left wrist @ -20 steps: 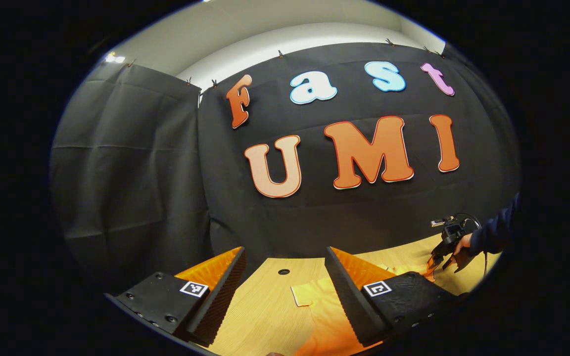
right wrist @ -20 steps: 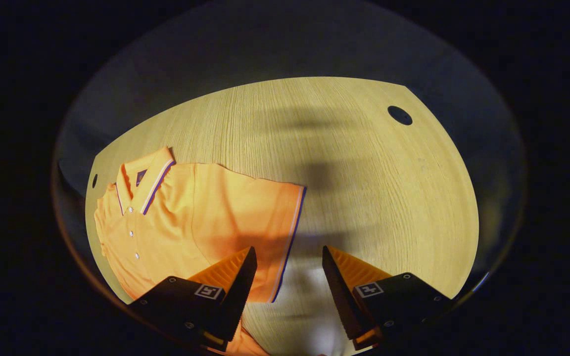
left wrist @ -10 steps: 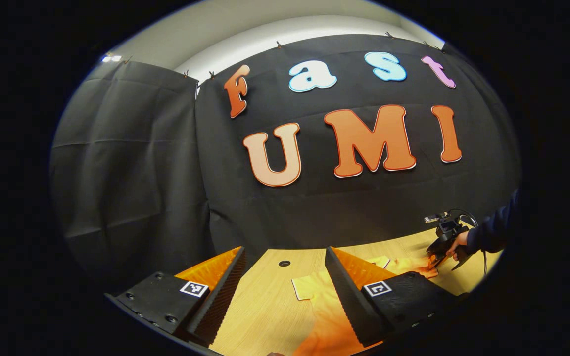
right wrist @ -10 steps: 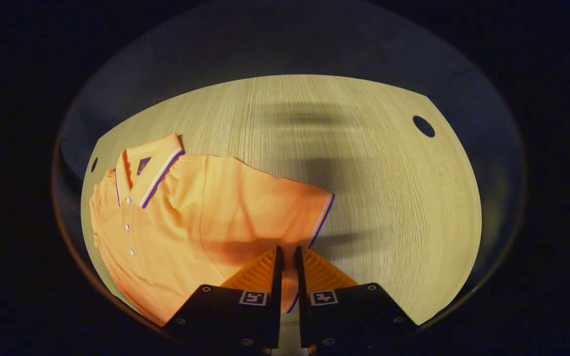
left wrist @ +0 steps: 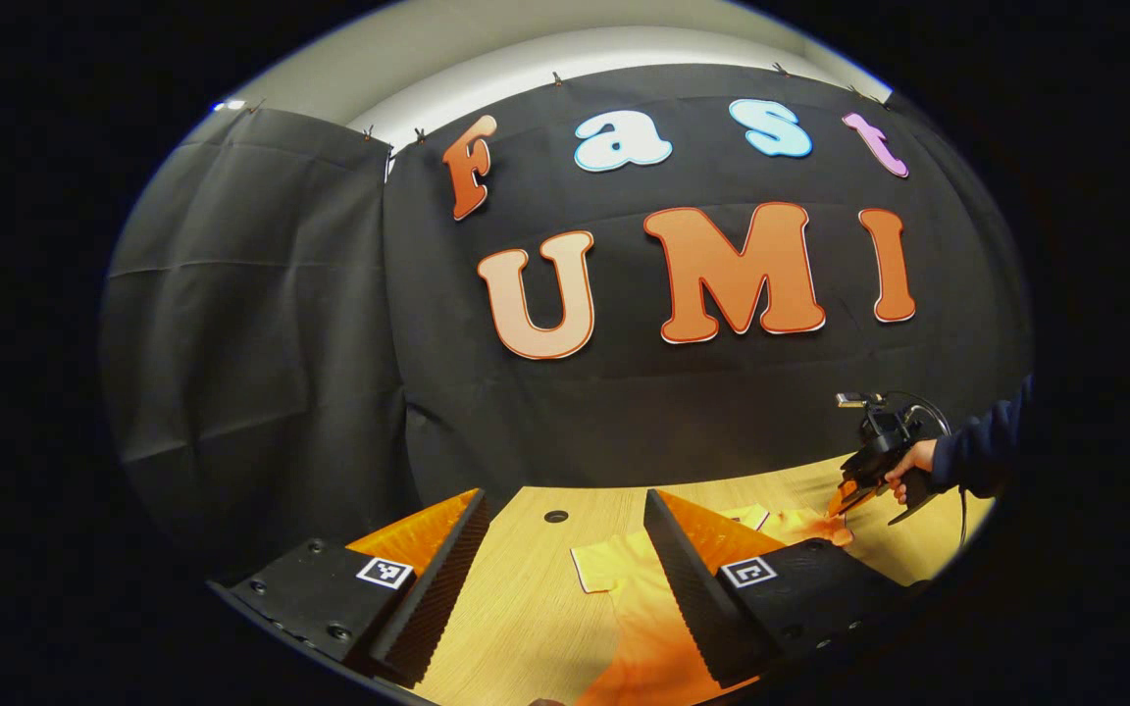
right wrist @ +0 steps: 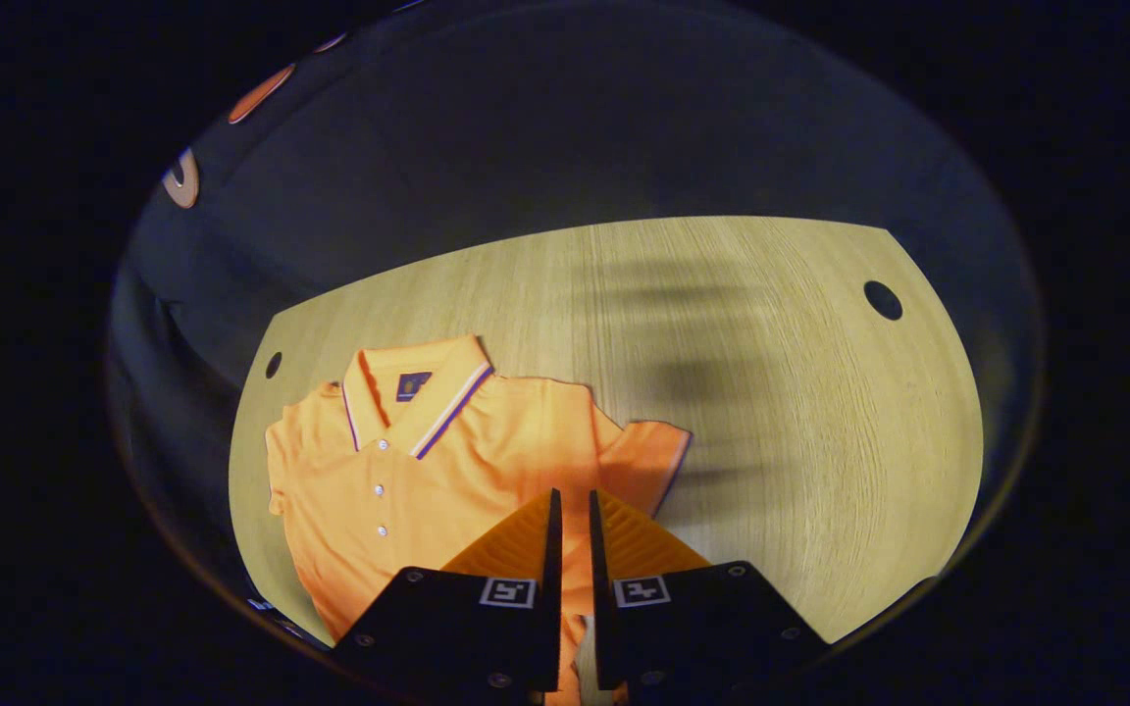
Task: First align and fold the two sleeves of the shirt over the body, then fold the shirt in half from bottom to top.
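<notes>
An orange polo shirt (right wrist: pixel 408 480) with a striped collar lies face up on the wooden table (right wrist: pixel 800 441). My right gripper (right wrist: pixel 570 510) is shut on the shirt's sleeve (right wrist: pixel 648 456), which is lifted and drawn in toward the body. In the left gripper view that same right gripper (left wrist: pixel 845 495) shows far off at the right, held by a hand in a dark sleeve, with orange cloth rising to its tips. My left gripper (left wrist: pixel 565 549) is open above the table, with nothing between its fingers. The shirt's other sleeve (left wrist: pixel 599 569) lies flat just beyond them.
The table has round cable holes, one (right wrist: pixel 883 299) at the far right, one (right wrist: pixel 274 365) beside the collar and one (left wrist: pixel 555 516) ahead of my left gripper. Black cloth walls stand close behind the table's edges.
My right gripper shut on the sleeve's edge, then lifted and pulled it toward the shirt's body, bunching the sleeve. My left gripper stayed open and barely moved.
</notes>
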`<move>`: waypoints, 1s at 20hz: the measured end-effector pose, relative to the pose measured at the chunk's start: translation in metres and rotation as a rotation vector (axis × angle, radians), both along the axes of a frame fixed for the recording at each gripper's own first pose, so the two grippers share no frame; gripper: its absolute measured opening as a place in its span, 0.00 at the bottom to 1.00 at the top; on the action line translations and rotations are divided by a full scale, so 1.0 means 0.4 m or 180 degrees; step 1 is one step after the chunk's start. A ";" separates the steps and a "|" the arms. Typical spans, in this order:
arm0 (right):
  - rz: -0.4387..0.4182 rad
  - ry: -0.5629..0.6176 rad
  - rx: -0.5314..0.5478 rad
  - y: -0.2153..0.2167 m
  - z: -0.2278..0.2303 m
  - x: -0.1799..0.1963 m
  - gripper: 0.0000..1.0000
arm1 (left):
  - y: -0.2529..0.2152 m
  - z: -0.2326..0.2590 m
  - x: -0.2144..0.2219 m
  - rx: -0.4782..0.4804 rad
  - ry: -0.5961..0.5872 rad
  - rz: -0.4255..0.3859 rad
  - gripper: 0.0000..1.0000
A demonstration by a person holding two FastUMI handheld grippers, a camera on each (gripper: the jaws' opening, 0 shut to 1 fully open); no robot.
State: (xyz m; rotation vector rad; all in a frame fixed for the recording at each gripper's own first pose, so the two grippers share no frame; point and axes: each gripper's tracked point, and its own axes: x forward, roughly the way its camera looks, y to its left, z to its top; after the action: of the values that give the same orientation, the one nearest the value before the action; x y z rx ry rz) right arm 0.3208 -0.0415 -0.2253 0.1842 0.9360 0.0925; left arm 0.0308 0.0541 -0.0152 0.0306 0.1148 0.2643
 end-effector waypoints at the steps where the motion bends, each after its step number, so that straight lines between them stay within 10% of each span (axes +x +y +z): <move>1: -0.0008 -0.0019 -0.0094 -0.004 -0.002 0.000 0.13 | 0.006 -0.008 0.003 -0.0016 0.0010 0.0001 0.98; 6: -0.0173 0.0331 -0.0390 -0.086 -0.082 -0.028 0.14 | 0.052 -0.023 0.029 -0.0069 0.0043 -0.0015 0.98; 7: -0.0264 0.0383 -0.0270 -0.099 -0.073 -0.037 0.22 | 0.061 -0.033 0.029 -0.0073 0.0067 -0.0015 0.98; 9: -0.0457 0.0424 -0.0187 -0.127 -0.101 -0.024 0.76 | 0.072 -0.046 0.028 -0.0075 0.0127 -0.0001 0.98; 11: -0.0571 0.0463 -0.0229 -0.149 -0.122 -0.018 0.88 | 0.078 -0.051 0.027 -0.0069 0.0153 0.0014 0.98; 16: -0.0513 0.0612 -0.0496 -0.163 -0.197 -0.011 0.84 | 0.075 -0.070 0.044 -0.0082 0.0244 0.0046 0.98; 18: -0.0394 0.0597 -0.0569 -0.138 -0.185 -0.019 0.69 | 0.066 -0.073 0.046 -0.0071 0.0260 0.0041 0.99; 20: -0.0407 0.0565 -0.0555 -0.117 -0.184 -0.015 0.32 | 0.064 -0.077 0.052 -0.0073 0.0285 0.0036 0.99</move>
State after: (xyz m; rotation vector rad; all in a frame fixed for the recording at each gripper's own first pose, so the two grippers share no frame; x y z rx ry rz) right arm 0.3147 -0.0882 -0.2989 0.0911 1.1010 -0.1252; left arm 0.0518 0.0798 -0.0459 0.0190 0.2069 0.2730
